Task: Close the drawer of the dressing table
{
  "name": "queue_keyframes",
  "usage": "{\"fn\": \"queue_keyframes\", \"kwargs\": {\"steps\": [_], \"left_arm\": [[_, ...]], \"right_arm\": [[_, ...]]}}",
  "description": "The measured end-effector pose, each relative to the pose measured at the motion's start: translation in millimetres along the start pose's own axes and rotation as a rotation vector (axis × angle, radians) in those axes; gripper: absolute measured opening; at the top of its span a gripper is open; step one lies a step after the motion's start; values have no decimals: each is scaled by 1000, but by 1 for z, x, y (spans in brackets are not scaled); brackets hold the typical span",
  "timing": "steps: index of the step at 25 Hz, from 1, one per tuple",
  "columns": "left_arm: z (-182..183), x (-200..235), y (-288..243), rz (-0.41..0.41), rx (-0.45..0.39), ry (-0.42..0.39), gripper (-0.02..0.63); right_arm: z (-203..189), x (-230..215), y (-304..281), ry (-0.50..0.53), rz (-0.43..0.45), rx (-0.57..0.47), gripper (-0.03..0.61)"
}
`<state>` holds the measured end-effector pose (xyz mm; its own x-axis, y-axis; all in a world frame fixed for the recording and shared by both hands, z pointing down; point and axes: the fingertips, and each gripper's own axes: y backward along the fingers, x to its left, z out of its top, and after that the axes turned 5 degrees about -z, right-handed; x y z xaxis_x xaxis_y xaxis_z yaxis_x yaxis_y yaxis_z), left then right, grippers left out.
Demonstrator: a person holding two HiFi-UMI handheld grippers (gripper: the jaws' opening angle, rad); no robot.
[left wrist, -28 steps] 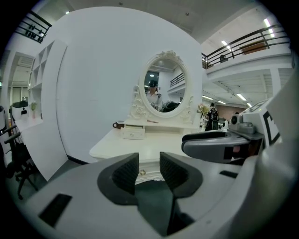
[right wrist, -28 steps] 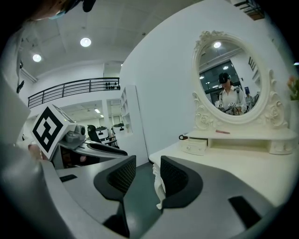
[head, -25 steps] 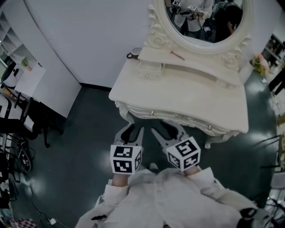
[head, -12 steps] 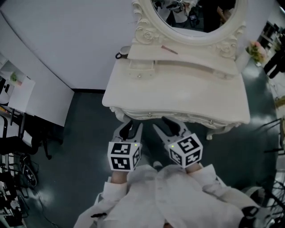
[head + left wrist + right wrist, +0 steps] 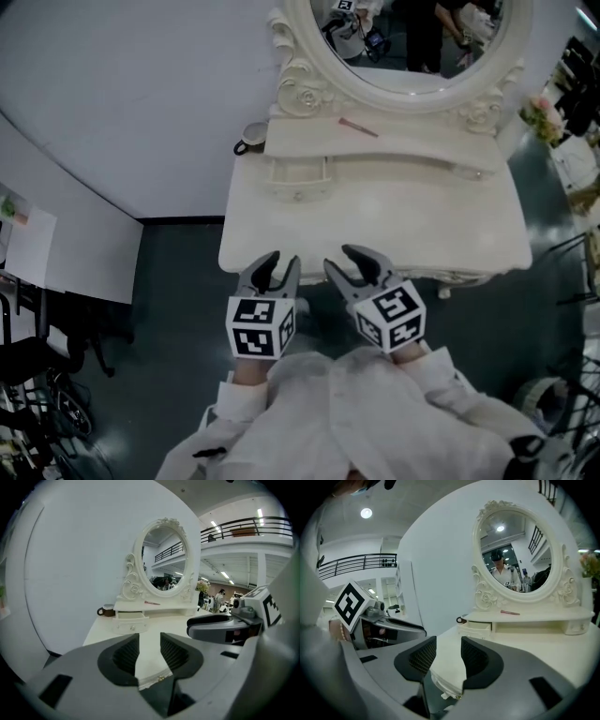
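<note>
The white dressing table [image 5: 375, 220] stands ahead with its oval mirror [image 5: 412, 37]. A small drawer [image 5: 300, 176] under the left end of the mirror shelf sticks out a little; it also shows as the drawer [image 5: 131, 623] and the drawer [image 5: 476, 627]. My left gripper [image 5: 278, 266] and right gripper [image 5: 349, 262] hover side by side over the table's front edge, well short of the drawer. Both are open with nothing between the fingers, as the left gripper [image 5: 150, 641] and right gripper [image 5: 448, 648] show from behind.
A dark mug [image 5: 251, 138] sits at the table's back left corner. On the shelf lies a pink stick [image 5: 357, 127]. Flowers [image 5: 542, 117] stand off the right end. A white wall runs on the left, with dark chairs [image 5: 37, 375] on the floor below it.
Both grippers have moved forward together from below the table's front edge to over it. The table and mirror now lie nearer and more square in the head view. The jaws look unchanged.
</note>
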<state>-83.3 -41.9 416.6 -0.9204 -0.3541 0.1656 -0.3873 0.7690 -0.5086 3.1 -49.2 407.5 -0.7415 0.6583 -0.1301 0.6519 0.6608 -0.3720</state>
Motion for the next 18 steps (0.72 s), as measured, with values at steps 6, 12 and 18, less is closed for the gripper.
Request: {"fn": "queue_keyframes", "kwargs": {"steps": [6,12,18], "left_arm": [[29,45,-26,-62,7,-39,120],[51,75,-56,-147,27,-91,121],[68,95,-81,-210,38,-130,120]], "right_arm": [[23,-16,-47,-32,-87,-11,140],[43,-28,-84,-57,-168,-27,140],[59,-41,-112,-75,-235,-44,140]]}}
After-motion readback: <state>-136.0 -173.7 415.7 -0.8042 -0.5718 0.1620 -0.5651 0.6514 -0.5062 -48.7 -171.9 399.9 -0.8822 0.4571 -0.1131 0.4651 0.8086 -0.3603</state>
